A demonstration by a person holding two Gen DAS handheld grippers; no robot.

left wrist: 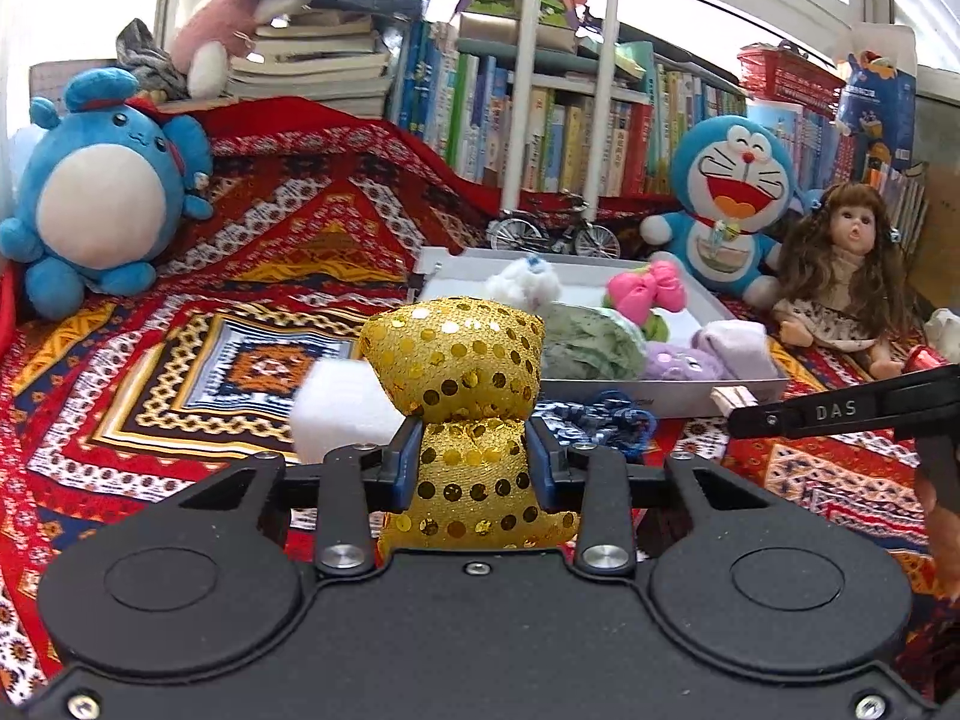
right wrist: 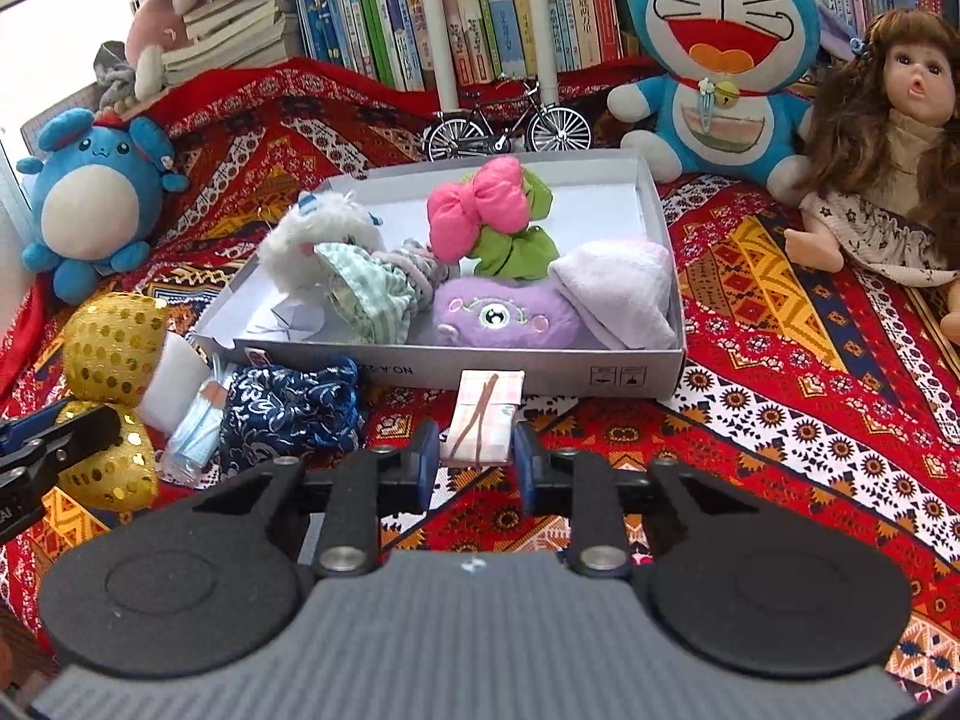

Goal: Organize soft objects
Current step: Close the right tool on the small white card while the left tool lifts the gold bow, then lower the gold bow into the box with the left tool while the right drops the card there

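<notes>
My left gripper [left wrist: 474, 456] is shut on the narrow waist of a gold sequined soft toy [left wrist: 462, 360], held left of the grey box [left wrist: 672, 389]; the toy also shows in the right wrist view [right wrist: 114, 348]. My right gripper [right wrist: 473, 459] is shut on a small pink checked folded cloth [right wrist: 483, 420] just in front of the box's front wall [right wrist: 540, 371]. The box holds a white fluffy toy [right wrist: 318, 234], a green striped cloth [right wrist: 372, 294], a pink flower plush [right wrist: 480, 210], a purple plush [right wrist: 504, 318] and a lilac towel [right wrist: 624, 288].
A white block [left wrist: 336, 408], a dark blue brocade pouch [right wrist: 288, 414] and a face mask packet [right wrist: 198, 426] lie left of the box. A blue round plush [right wrist: 90, 210], Doraemon plush [right wrist: 720, 54], a doll [right wrist: 888, 138], a toy bicycle [right wrist: 510, 126] and bookshelves stand behind.
</notes>
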